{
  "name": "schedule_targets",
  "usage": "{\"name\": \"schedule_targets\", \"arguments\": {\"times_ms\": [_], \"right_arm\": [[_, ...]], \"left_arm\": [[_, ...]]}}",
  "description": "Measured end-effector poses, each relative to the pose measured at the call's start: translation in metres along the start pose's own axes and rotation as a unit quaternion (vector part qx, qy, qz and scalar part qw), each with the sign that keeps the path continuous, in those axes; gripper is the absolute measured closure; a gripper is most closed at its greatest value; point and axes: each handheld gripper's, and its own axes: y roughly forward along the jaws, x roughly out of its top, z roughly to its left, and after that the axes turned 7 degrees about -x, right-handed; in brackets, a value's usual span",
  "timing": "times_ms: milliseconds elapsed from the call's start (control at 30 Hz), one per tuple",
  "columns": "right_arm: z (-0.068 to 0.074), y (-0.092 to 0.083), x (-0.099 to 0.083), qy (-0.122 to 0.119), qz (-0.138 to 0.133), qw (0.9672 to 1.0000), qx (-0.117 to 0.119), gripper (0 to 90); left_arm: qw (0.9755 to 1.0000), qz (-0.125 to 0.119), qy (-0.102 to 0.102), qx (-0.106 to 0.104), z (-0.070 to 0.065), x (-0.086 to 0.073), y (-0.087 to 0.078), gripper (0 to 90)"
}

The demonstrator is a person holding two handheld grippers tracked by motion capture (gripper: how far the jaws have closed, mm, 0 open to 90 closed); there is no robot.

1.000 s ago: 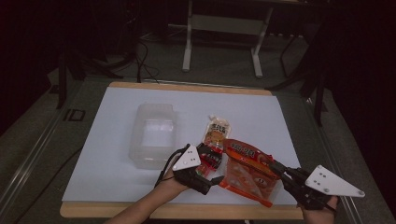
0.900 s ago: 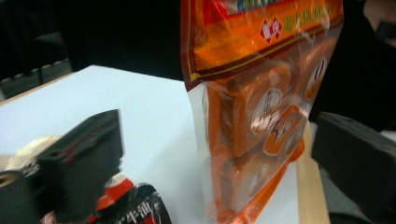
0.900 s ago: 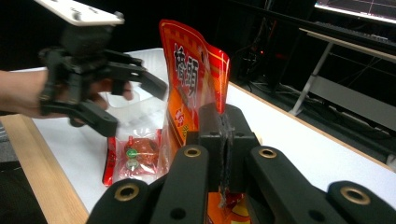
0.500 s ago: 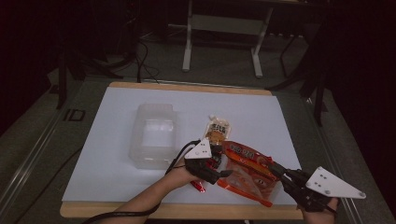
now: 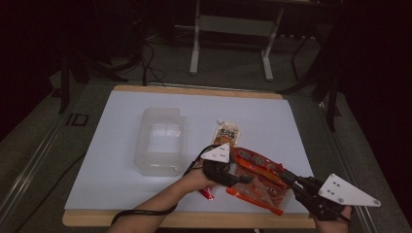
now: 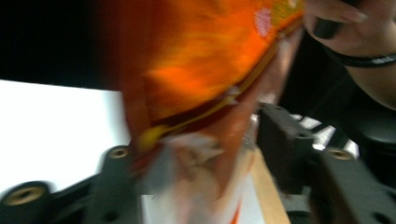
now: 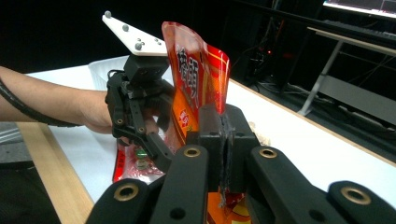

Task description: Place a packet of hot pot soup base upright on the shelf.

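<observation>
**Snack pouch — handling note**

Glossy orange-red foil snack pouch [image 5: 257,177] lay lower centre of the high view, right gripper [image 7: 223,140] clamped on its edge. Left gripper [image 5: 239,178] jaws had just been closing around it, not yet pressing. Judged light, floppy, slippery — grip the flat sealed seam.

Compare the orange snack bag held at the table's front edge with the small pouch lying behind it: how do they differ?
The orange snack bag is larger and red-orange; the small pouch is smaller and pale tan. The bag is pinched by the right claw, with the left claw at it; the pouch lies untouched. Both are sealed, printed food packets on the white table.
</observation>
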Motion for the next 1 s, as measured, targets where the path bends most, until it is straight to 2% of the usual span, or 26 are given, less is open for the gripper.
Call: {"name": "schedule_targets", "arguments": {"times_ms": [167,233,300,500,700,767,867,1000], "right_arm": [[-0.004,0.0,-0.003,0.011,0.0,0.9999,0.001,88.3],[-0.004,0.0,-0.004,0.01,0.0,0.9999,-0.003,88.3],[-0.004,0.0,-0.005,0.01,-0.002,0.9999,-0.008,88.3],[-0.007,-0.005,-0.004,0.019,-0.009,0.9997,-0.015,88.3],[-0.009,-0.012,0.006,0.011,-0.021,0.9995,-0.022,88.0],[-0.01,-0.014,0.01,0.008,-0.029,0.9992,-0.027,87.4],[-0.013,-0.016,0.014,0.016,-0.04,0.9986,-0.031,85.6],[-0.016,-0.019,0.017,0.02,-0.057,0.9974,-0.039,79.4]], "left_arm": [[1.0,0.003,0.005,-0.008,0.001,0.0,0.001,62.1],[0.9998,0.006,0.014,-0.012,0.0,0.0,0.001,67.0],[0.9998,0.011,0.014,-0.013,-0.001,0.002,0.001,70.2],[0.9995,0.017,0.023,-0.014,-0.005,0.013,0.001,71.3],[0.9995,0.011,0.026,-0.013,-0.011,0.027,0.0,71.5],[0.9996,0.008,0.027,-0.008,-0.012,0.033,-0.001,71.5],[0.9994,0.009,0.034,0.002,-0.015,0.042,-0.003,71.5],[0.9992,0.008,0.037,0.015,-0.018,0.051,-0.009,71.5]]}}
